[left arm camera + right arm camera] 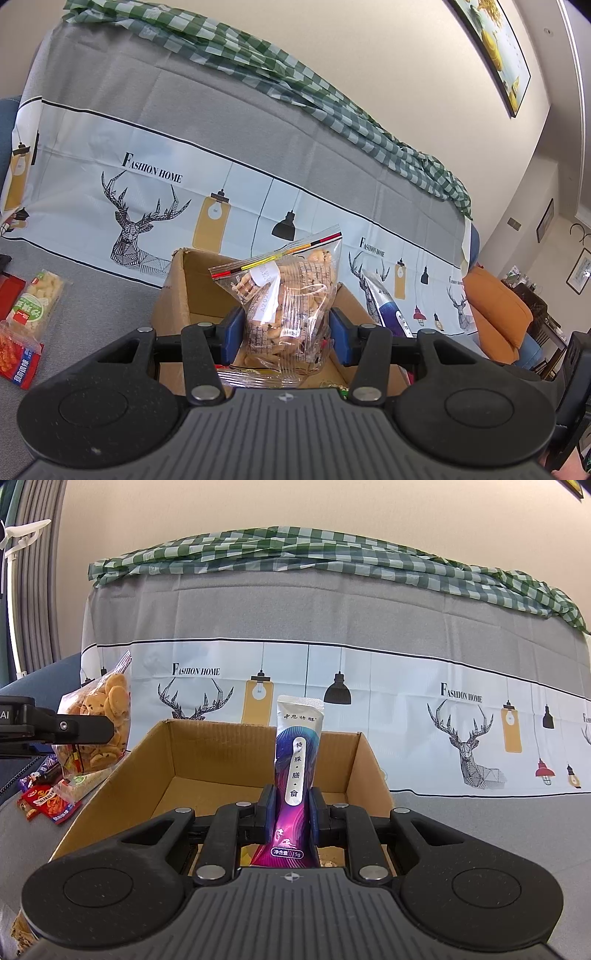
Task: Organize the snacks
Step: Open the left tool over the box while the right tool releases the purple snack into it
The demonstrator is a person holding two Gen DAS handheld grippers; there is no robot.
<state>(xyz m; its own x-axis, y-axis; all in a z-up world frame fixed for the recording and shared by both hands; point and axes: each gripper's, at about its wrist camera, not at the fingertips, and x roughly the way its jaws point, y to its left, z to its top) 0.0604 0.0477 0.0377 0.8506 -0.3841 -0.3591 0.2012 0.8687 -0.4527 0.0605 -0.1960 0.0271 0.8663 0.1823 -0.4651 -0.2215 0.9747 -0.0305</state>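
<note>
My left gripper (286, 334) has its jaws clamped on a clear zip bag of cookies (291, 302), held upright above the open cardboard box (207, 753). My right gripper (289, 814) has narrow jaws pinching a purple stick sachet (295, 775) upright over the same box. More snack packets (48, 801) lie on the grey cover left of the box.

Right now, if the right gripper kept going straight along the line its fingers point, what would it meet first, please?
Most likely the cardboard box: the right gripper, shut on the purple sachet, points slightly downward into the open box, so the sachet would probably meet its far inner wall or floor first. Depth is unclear.
</note>
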